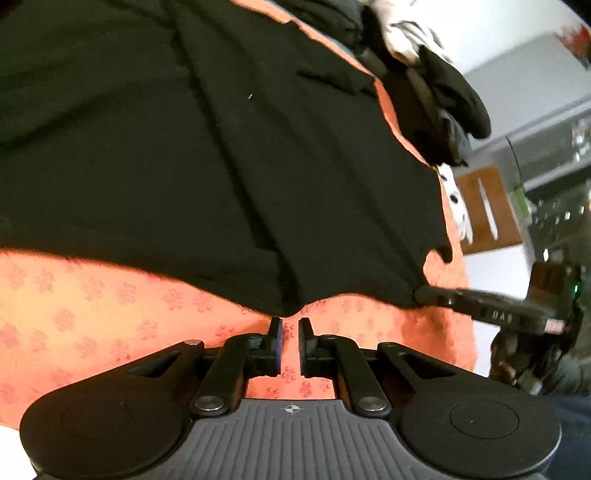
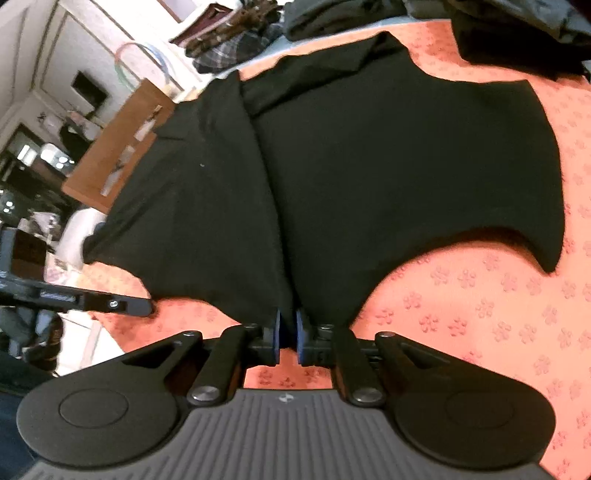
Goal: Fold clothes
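A black garment (image 1: 221, 166) lies spread on an orange flowered bedspread (image 1: 92, 314). Its near hem is drawn into a point at the tips of my left gripper (image 1: 290, 326), whose jaws stand narrow and pinch that edge. The right gripper (image 1: 421, 293) shows at the right of this view, clamped on the same hem farther along. In the right wrist view the garment (image 2: 388, 166) runs away from me with a lengthwise crease. Its hem sits between the blue pads of my right gripper (image 2: 287, 321), which is shut on it. The left gripper (image 2: 147, 306) reaches the hem from the left.
Piles of dark clothes (image 2: 517, 29) lie at the far end of the bedspread (image 2: 480, 314), with plaid items (image 2: 229, 44) beyond. Black and white clothing (image 1: 424, 74) is heaped at the upper right. A brown wooden board (image 2: 118, 147) stands past the bed's left edge.
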